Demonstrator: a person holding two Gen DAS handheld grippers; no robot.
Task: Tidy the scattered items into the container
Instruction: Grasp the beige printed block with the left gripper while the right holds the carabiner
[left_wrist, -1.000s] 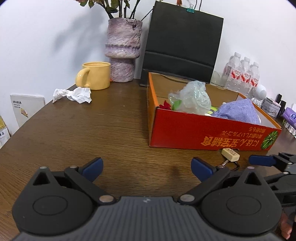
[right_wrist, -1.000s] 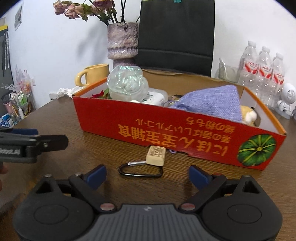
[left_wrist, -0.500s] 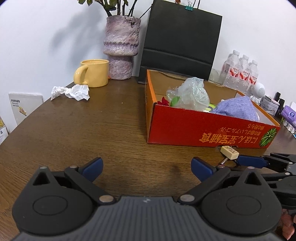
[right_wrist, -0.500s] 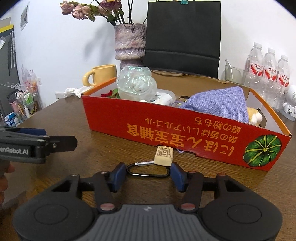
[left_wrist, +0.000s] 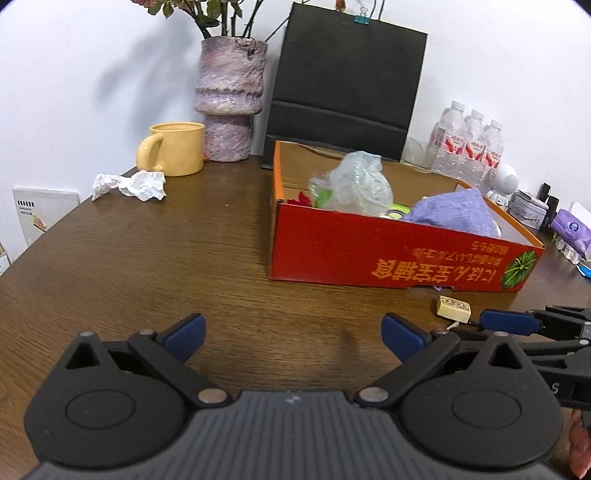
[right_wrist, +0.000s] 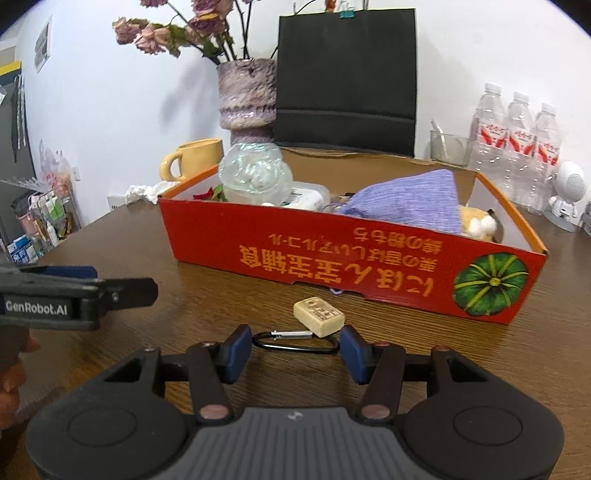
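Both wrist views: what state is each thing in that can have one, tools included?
Right tool: closed on the carabiner keychain, both pads against its ends.
Left tool: open, nothing between its fingers.
Red box: open-topped, already partly filled.
Purple pouch: lying in the box.
Crumpled tissue: loose on the table.
Yellow mug: upright.
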